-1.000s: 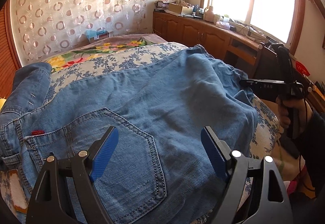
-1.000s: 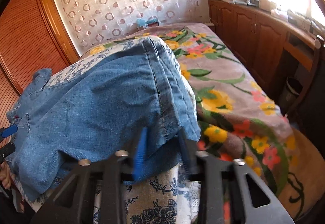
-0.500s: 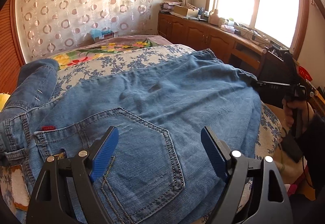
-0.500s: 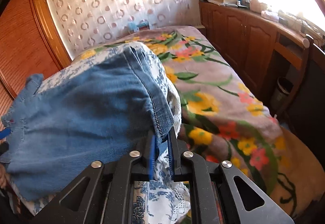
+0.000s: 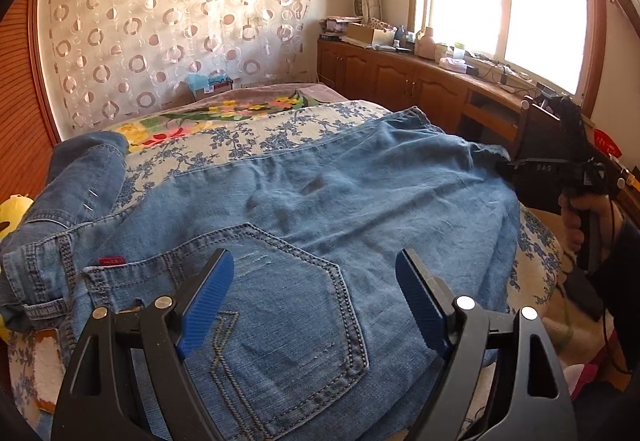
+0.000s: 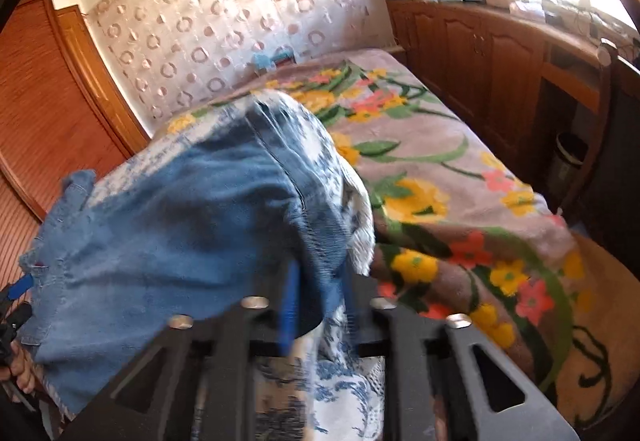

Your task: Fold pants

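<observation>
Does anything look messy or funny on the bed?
Yes. The jeans aren't flat: one leg lies bunched at the far left. A dark smudge marks the middle of the denim. The right wrist view is blurred.
</observation>
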{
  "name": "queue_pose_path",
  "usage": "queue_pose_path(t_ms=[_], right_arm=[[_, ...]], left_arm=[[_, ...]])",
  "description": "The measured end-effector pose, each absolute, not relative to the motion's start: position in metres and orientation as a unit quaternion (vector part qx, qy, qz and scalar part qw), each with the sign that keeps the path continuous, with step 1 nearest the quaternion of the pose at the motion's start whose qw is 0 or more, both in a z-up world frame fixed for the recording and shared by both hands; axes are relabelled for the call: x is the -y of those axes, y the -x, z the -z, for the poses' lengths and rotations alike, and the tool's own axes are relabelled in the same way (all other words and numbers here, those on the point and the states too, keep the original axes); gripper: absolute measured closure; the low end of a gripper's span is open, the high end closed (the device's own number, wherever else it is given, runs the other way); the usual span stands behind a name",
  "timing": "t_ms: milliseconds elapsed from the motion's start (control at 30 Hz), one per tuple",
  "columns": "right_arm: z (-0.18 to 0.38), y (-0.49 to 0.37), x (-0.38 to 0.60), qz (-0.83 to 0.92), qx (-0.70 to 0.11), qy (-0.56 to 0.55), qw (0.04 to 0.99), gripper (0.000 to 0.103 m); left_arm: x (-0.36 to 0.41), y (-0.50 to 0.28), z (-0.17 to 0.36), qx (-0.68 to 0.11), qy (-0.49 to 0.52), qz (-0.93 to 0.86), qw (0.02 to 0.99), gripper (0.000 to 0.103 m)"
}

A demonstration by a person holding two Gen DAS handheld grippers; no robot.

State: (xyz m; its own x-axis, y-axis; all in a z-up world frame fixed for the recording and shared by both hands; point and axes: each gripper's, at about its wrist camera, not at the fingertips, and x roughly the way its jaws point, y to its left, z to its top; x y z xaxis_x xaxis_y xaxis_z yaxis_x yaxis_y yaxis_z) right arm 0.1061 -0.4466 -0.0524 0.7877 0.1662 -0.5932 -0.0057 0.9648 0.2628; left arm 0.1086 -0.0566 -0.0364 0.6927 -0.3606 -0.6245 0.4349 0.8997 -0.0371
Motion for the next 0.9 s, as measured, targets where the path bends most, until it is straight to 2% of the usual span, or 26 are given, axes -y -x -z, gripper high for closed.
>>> queue_pose_path(t_ms=[267, 467, 900], right_arm=[[0.012, -0.091, 0.407, -0.105, -0.267, -0.098, 0.953, 0.091], [-0.009, -0.089, 0.340, -0.174, -0.246, -0.064, 0.951, 0.091], [0.010, -0.096, 0.202, -0.308, -0.280, -0.002, 0.909, 0.091]], left_arm=[[0.039, -0.103, 0.026, -0.317, -0.050, 0.206, 0.924, 0.019], [0.015, -0.099, 0.023, -0.312, -0.040, 0.188, 0.930, 0.019], [-0.044, -0.094, 0.024, -0.312, -0.005, 0.137, 0.940, 0.019]])
